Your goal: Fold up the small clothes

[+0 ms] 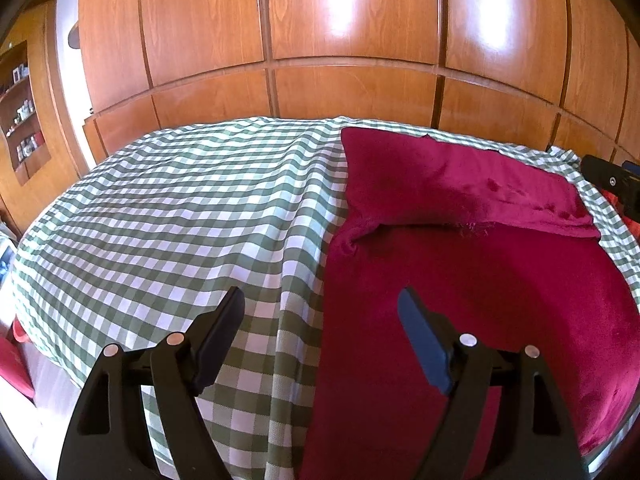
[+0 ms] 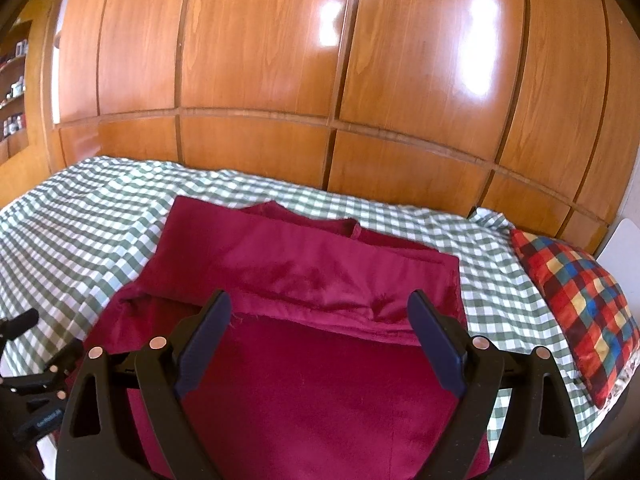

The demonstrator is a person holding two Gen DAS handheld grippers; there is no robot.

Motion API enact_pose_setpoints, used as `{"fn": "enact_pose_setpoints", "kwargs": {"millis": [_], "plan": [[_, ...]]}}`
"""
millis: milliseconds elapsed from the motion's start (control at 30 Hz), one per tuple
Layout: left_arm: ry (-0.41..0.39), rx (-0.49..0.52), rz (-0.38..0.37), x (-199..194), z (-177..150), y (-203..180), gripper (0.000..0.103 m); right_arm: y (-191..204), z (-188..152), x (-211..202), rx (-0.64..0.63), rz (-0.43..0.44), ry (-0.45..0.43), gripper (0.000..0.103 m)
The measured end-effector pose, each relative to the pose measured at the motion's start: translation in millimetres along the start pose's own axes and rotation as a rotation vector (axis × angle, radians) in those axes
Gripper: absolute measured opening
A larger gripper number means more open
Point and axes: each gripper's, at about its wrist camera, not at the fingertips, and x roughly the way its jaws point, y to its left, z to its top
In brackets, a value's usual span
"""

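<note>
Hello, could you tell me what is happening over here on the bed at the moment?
A person holding two grippers is folding a crimson garment spread on a green checked bedsheet. Its far part is already folded over toward the near side. The left gripper and right gripper both hover open above the cloth, holding nothing. A multicoloured checked pillow lies to the right, in front of a wooden wardrobe.

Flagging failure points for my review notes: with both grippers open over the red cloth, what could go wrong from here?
The left gripper straddles the edge between the red garment and the checked sheet, so it may pinch both. The right gripper hovers at the folded flap's frayed edge and might catch one layer only, undoing the fold.
</note>
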Motion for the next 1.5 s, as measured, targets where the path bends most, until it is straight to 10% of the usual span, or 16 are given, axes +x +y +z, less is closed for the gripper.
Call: {"fn": "enact_pose_setpoints", "kwargs": {"millis": [633, 1200, 1400, 1500], "plan": [[0.038, 0.026, 0.229, -16.8, -2.9, 36.5, 0.079, -160.6, -122.0, 4.3, 0.310, -0.019, 0.399, 0.089], [0.051, 0.020, 0.234, -17.2, -9.4, 43.7, 0.079, -164.4, -162.8, -10.0, 0.357, 0.111, 0.497, 0.089], [0.081, 0.032, 0.155, -18.6, -19.8, 42.5, 0.079, -158.7, -180.3, -12.6, 0.342, 0.210, 0.569, 0.089], [0.142, 0.062, -0.038, -22.0, -40.3, 40.0, 0.079, -156.3, -196.0, -11.6, 0.354, 0.292, 0.633, 0.074]]}}
